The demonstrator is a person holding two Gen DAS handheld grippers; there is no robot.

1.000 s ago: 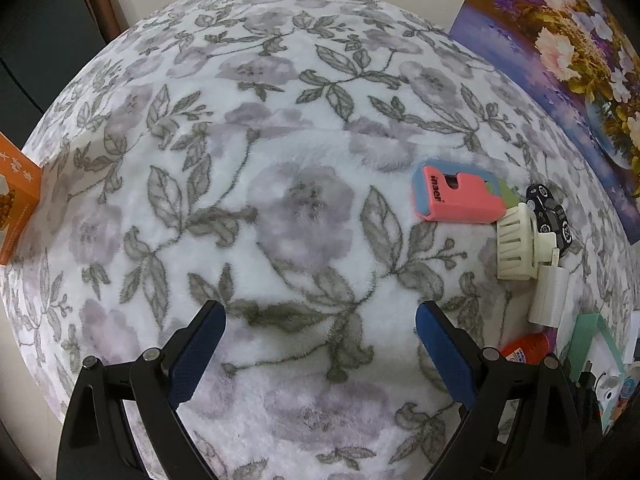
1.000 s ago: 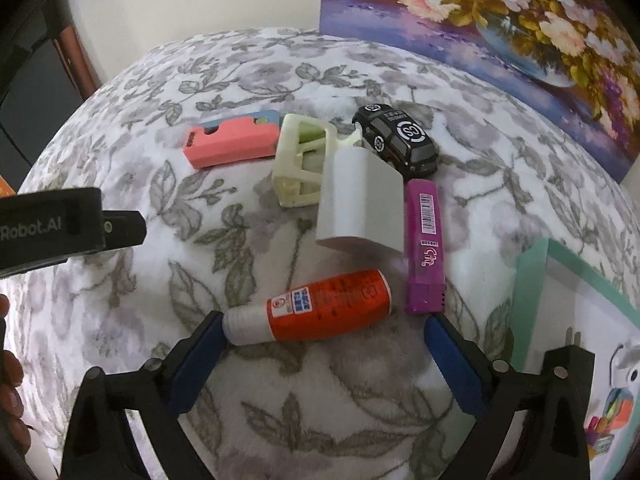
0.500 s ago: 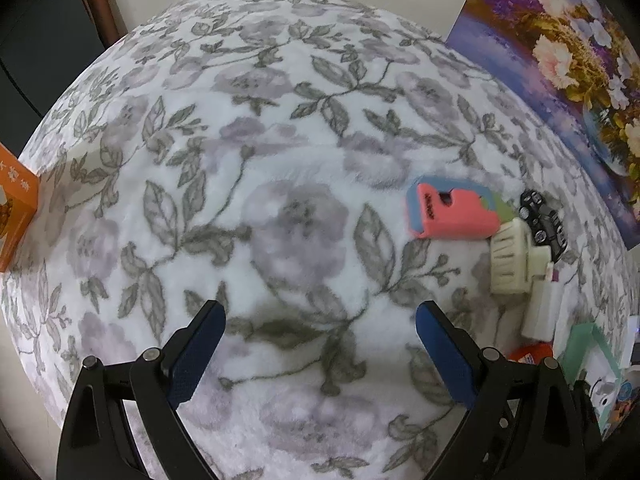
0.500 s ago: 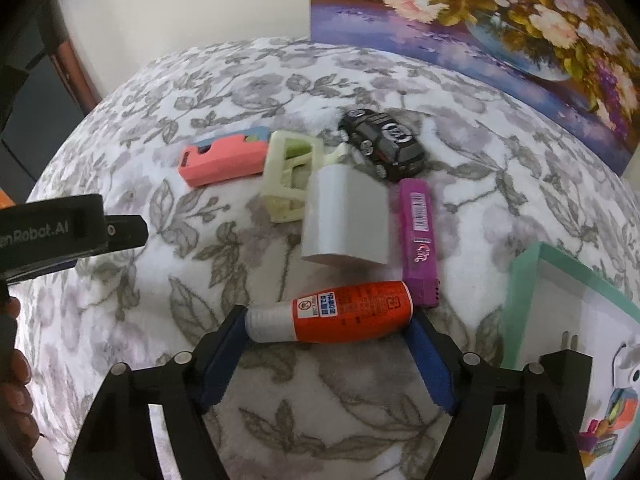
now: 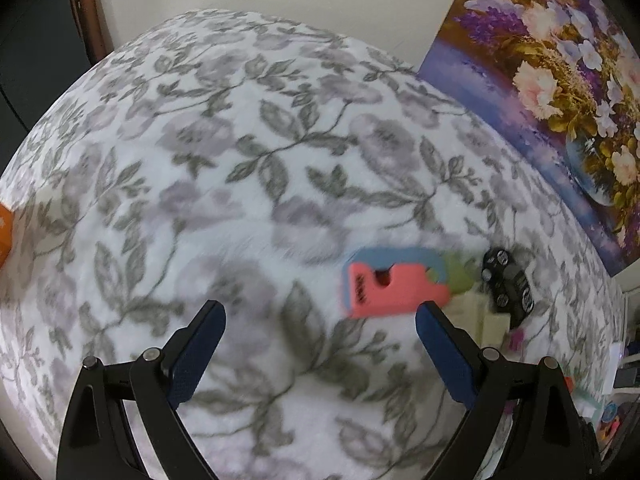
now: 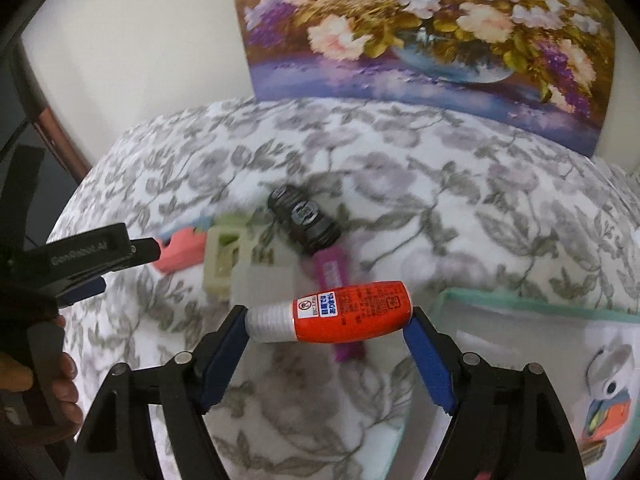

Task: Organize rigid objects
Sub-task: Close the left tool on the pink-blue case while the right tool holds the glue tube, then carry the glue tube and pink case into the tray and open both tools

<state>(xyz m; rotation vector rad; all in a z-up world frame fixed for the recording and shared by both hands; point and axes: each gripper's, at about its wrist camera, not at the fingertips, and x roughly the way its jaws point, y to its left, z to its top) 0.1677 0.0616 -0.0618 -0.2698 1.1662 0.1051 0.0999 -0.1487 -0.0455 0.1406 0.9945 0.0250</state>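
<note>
My right gripper (image 6: 326, 320) is shut on an orange glue bottle (image 6: 352, 310) with a white cap, held end to end and lifted off the floral blanket (image 6: 460, 216). Below and behind it lie a purple stick (image 6: 336, 276), a white block (image 6: 264, 282), a cream frame piece (image 6: 220, 260), a black toy car (image 6: 306, 220) and a pink eraser block (image 6: 180, 250). My left gripper (image 5: 320, 328) is open and empty, with the pink block (image 5: 394, 288) just ahead of its right finger and the toy car (image 5: 506, 284) further right.
A floral painting (image 6: 420, 36) leans on the wall at the back. A teal-edged box (image 6: 540, 344) with a bird picture lies at the right. The left hand-held gripper (image 6: 80, 256) shows at the left of the right wrist view. An orange box (image 5: 5, 236) sits at the far left.
My right gripper closed on the glue bottle and lifted it off the blanket. My left gripper moved toward the pink block, still open.
</note>
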